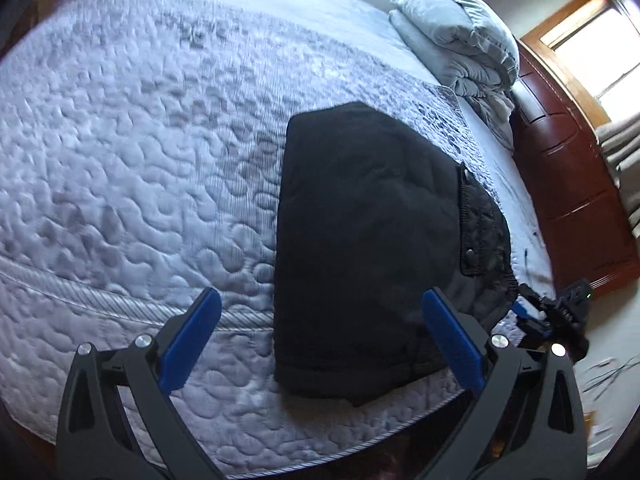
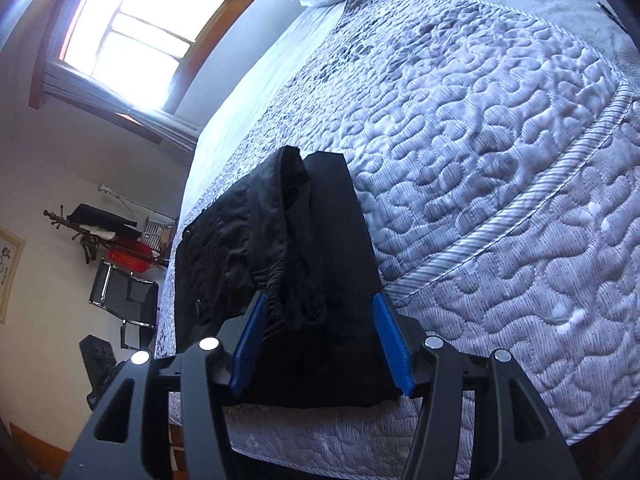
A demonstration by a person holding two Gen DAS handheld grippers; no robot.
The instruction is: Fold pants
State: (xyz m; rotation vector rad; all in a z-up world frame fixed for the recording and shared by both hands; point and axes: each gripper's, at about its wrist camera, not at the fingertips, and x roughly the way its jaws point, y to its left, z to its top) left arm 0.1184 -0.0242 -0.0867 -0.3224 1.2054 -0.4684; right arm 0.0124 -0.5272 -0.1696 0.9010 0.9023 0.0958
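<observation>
- Two pairs of black tongs with blue pads are seen over a bed with a bumpy, quilted grey-white mattress (image 1: pixel 132 168).
- One pair of black, soft pants (image 1: pixel 360 240) is lying near the bed's edge, folded into a thick, neat block with a snap pocket showing on one side.
- Left tongs (image 1: pixel 320 340) are held wide apart above the pants, and nothing is gripped by them.
- Right tongs (image 2: pixel 320 344) are apart too; the near end of the pants (image 2: pixel 304 280) lies between the blue pads, but it does not seem to be squeezed.
- Folding looks almost done, and the cloth seems to have been let go.
- Next, the block may need to be patted flat, or both tongs may be pulled clear without the top layer being dragged open.
- A folded grey blanket (image 1: pixel 456 36) is seen at the far end of the bed.
</observation>
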